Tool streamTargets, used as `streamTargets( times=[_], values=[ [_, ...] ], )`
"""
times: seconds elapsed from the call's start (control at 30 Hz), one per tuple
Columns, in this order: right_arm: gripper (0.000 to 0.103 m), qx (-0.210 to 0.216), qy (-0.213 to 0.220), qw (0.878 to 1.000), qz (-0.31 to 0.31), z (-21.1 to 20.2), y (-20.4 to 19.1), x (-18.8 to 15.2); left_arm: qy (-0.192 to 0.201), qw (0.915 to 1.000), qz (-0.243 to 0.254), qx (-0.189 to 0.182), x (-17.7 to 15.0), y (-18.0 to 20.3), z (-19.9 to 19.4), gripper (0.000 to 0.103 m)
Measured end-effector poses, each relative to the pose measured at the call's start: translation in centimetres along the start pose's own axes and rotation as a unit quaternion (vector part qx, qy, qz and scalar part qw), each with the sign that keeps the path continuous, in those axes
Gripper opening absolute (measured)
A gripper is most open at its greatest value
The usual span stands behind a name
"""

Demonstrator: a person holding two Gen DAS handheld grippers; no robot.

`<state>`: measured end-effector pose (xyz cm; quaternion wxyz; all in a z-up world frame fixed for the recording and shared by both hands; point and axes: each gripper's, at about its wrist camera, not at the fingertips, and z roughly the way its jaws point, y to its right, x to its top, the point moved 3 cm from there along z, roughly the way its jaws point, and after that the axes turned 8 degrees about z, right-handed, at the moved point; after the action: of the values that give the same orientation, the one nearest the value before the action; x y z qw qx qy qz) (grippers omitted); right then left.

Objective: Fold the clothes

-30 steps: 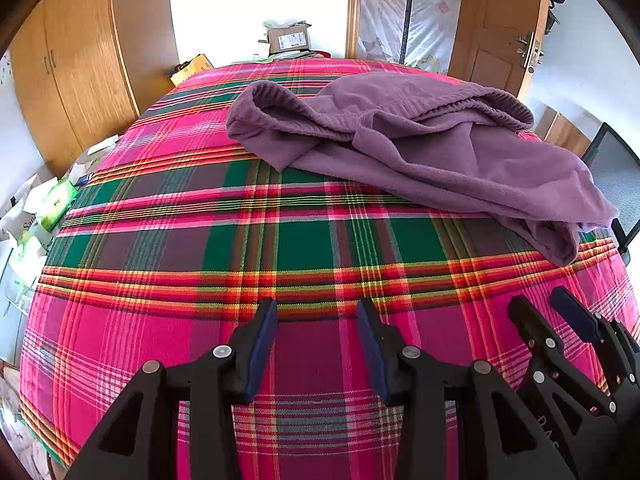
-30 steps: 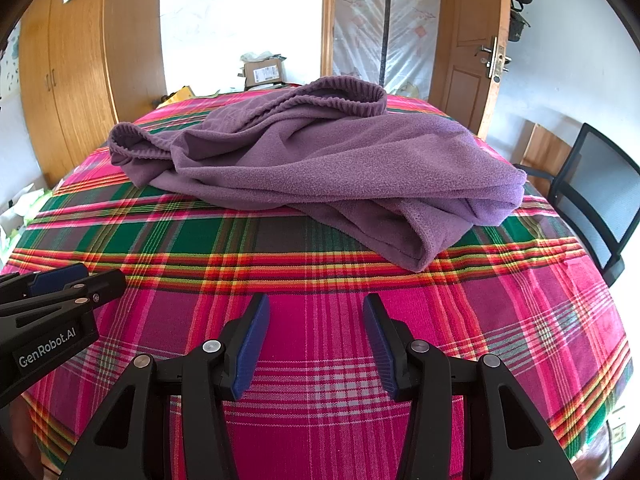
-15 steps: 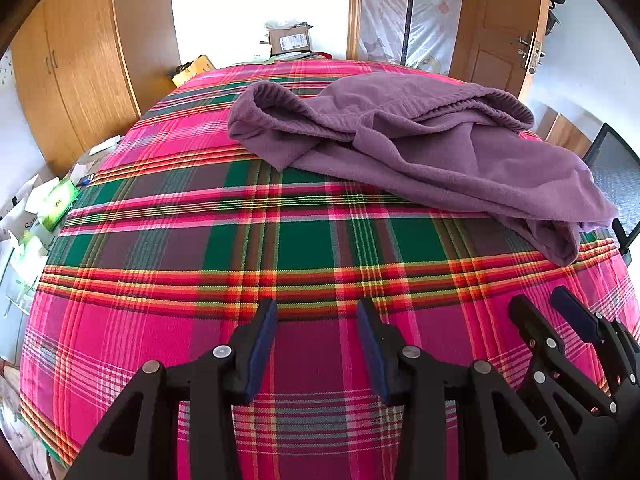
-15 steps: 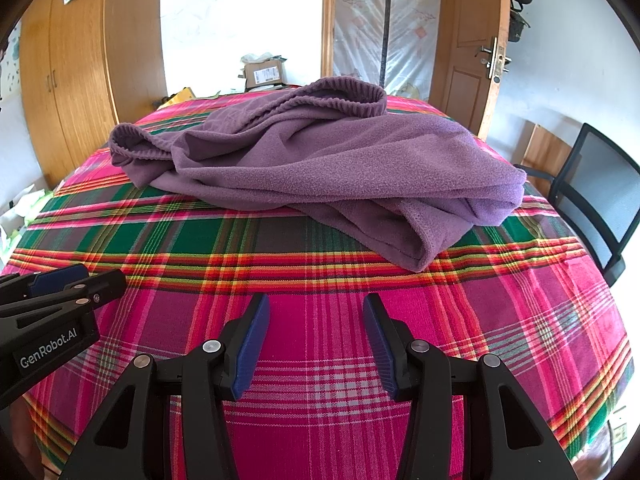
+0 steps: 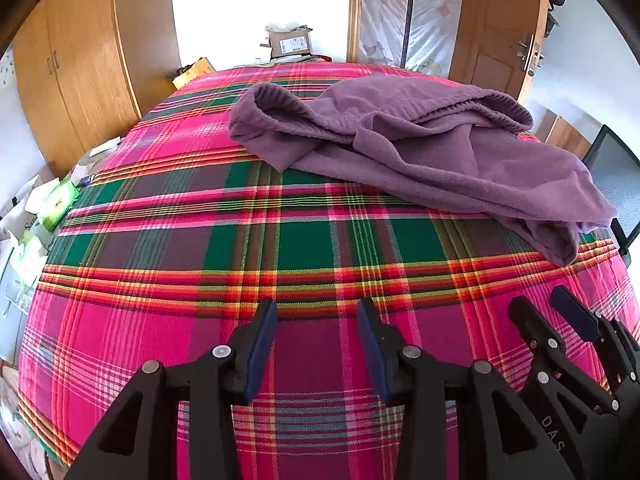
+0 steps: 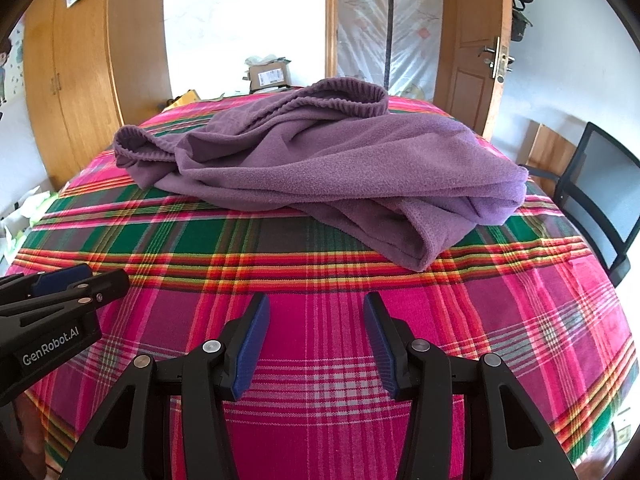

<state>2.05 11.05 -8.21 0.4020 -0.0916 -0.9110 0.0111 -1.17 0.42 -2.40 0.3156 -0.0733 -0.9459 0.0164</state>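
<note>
A crumpled purple fleece garment [image 5: 420, 148] [image 6: 320, 164] with ribbed cuffs lies bunched on the far half of a bed with a pink, green and orange plaid cover [image 5: 280, 248] [image 6: 320, 272]. My left gripper [image 5: 316, 312] hovers open over the near part of the cover, short of the garment, nothing between its blue pads. My right gripper [image 6: 316, 308] is also open and empty, just short of the garment's near fold. Each gripper shows in the other's view: the right gripper [image 5: 552, 308] at lower right, the left gripper [image 6: 80, 280] at far left.
Wooden wardrobes [image 5: 80, 80] stand at the left, a wooden door [image 6: 476, 52] at the back right. A cardboard box [image 5: 292, 42] sits beyond the bed. A black chair [image 6: 600, 188] stands at the bed's right side. Bags and papers [image 5: 36, 216] litter the floor at left.
</note>
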Motion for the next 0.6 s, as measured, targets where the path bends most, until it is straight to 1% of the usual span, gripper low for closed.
streamTargets(
  times=[0.27,0.3,0.37,0.43,0.6],
  values=[
    [0.051,0.007,0.0,1.0,-0.003,0.08,0.02,-0.18,0.002,1.0,-0.003,-0.001,-0.16,0.0,-0.01,0.043],
    [0.051,0.009,-0.001,1.0,-0.003,0.09,0.04,-0.19,0.002,1.0,-0.002,-0.005,-0.19,-0.02,-0.02,0.045],
    [0.052,0.01,-0.002,1.0,-0.005,0.12,0.03,-0.17,0.003,0.9998,0.004,-0.02,-0.18,0.16,0.06,0.06],
    [0.052,0.013,-0.003,1.0,-0.005,0.11,0.05,-0.16,0.002,0.9996,0.018,-0.023,-0.18,0.57,0.19,0.062],
    [0.052,0.018,-0.005,1.0,-0.01,0.13,0.0,-0.14,0.005,0.9996,0.021,-0.02,-0.2,0.88,0.24,0.063]
  ],
)
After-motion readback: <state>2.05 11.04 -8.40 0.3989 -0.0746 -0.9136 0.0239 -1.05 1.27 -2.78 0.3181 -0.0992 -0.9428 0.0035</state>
